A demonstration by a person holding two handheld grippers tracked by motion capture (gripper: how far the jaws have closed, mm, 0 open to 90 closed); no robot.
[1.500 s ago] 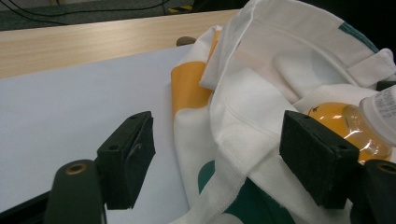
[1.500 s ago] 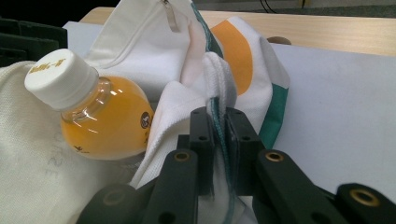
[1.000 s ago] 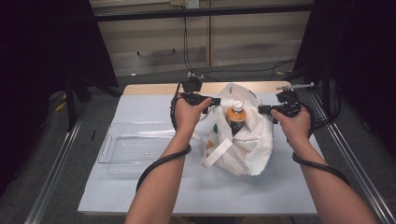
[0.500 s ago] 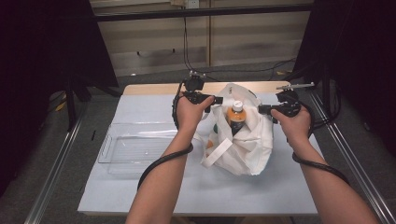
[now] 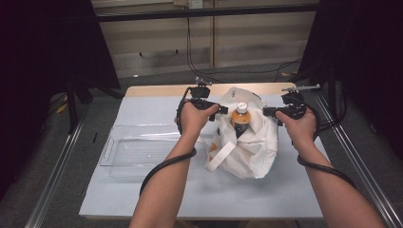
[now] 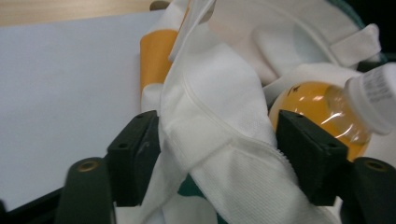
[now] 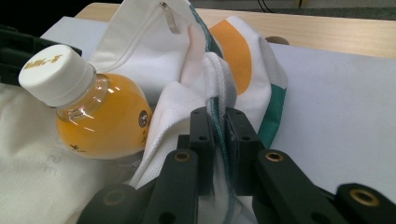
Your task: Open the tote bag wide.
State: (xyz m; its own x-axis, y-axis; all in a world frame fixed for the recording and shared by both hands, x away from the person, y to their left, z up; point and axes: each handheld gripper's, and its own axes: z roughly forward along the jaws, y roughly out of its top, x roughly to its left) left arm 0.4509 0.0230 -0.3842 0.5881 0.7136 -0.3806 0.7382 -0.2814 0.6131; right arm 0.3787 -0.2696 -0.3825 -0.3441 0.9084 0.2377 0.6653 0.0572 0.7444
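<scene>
On the counter (image 5: 142, 190), our right tool (image 7: 218, 140) pinched the tote bag's (image 5: 252, 152) rim while our left tool (image 6: 219, 154), just closing, straddled its other edge unpressed, the juice bottle (image 5: 241, 118) not yet out.

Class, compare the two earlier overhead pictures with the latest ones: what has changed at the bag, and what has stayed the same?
The left gripper has just been closing its jaws around a fold of the white bag; the cloth lies between them, with a gap at the right-hand jaw. Otherwise little differs: the right gripper stays clamped on the bag's edge, the orange bottle still stands in the bag, and the clear tray has not moved.
</scene>
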